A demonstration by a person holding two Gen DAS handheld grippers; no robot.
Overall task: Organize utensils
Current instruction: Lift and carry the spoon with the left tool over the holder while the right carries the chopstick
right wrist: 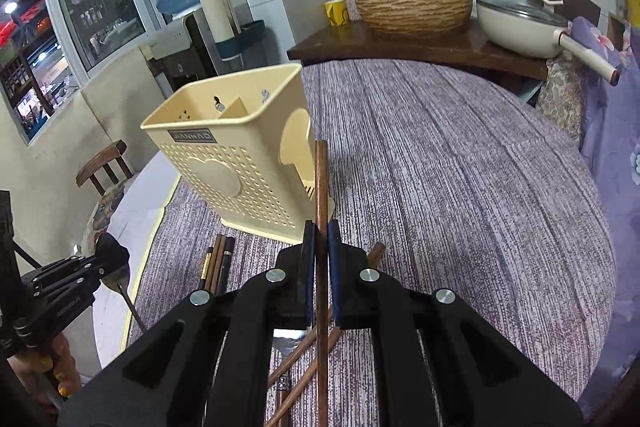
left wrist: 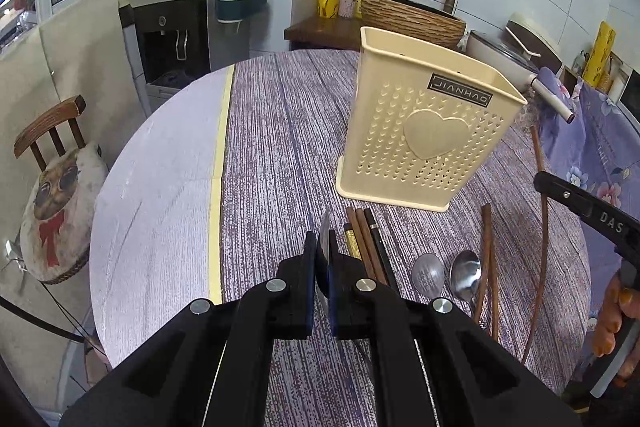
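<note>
My left gripper (left wrist: 322,247) is clamped on a spoon (right wrist: 116,277): in the left wrist view I see only a thin metal edge pinched between the two pads, while the right wrist view shows the bowl sticking out past the fingers at about nine o'clock, its handle trailing down toward the table. My right gripper (right wrist: 321,239) is closed on a single brown chopstick (right wrist: 321,183), which runs straight up between the pads to twelve o'clock, its tip reaching level with the side cutout of the cream utensil holder (right wrist: 236,155).

From the left gripper, the holder (left wrist: 424,131) stands upright at about one o'clock on the purple-striped tablecloth (left wrist: 280,131), heart panel facing me, well apart from the fingers. Just right of the left fingertips lies a small bundle of chopsticks (left wrist: 366,243), side by side, their ends pointing toward the holder's base. Further toward three o'clock two metal spoons (left wrist: 448,277) lie next to each other, with two more brown chopsticks (left wrist: 488,259) just beside them.

From the right gripper, the holder sits at eleven o'clock, close to the held chopstick; I can see a divider inside its open top. Below my right fingers, crossed chopsticks (right wrist: 316,351) lie on the cloth under the gripper body.
</note>
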